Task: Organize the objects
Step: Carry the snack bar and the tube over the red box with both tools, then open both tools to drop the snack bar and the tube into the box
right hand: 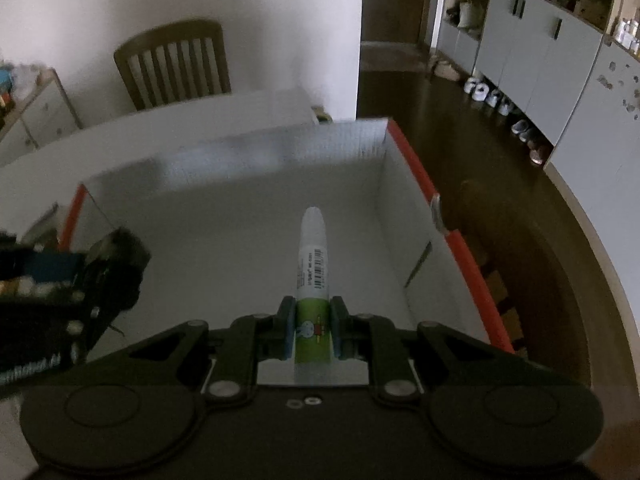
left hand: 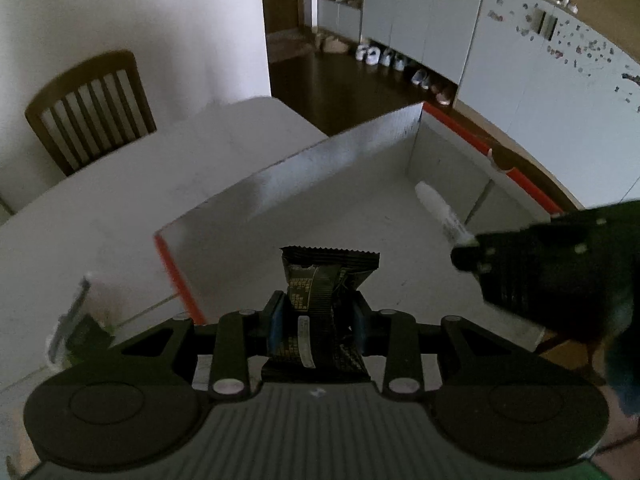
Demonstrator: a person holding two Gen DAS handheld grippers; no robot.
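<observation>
- Left wrist view: the left tongs (left hand: 320, 320) are clamped on a dark foil snack packet (left hand: 324, 284), its crimped top edge standing up between the blue pads.
- That packet hangs over the near part of an open white box (left hand: 304, 176) with orange-red edges, which sits on the white counter (left hand: 120, 200).
- At the right of this view the right tongs (left hand: 466, 254) reach in over the box, carrying a white glue tube (left hand: 438, 210) whose rounded tip points toward the far corner.
- Right wrist view: the right tongs (right hand: 313, 328) are shut around the glue tube (right hand: 313, 264) at its green label, the white barcoded part and tip sticking forward above the box floor (right hand: 224, 248).
- The left tongs (right hand: 116, 256) show blurred at the left edge of this view, over the box's left side.
- A clear plastic item (left hand: 76, 320), too blurred to name, lies on the counter just left of the box.
- A wooden slat-back chair (right hand: 176, 64) stands beyond the counter against the white wall.
- Shoes (left hand: 380, 56) line the dark floor beside grey cabinets (left hand: 420, 12).
</observation>
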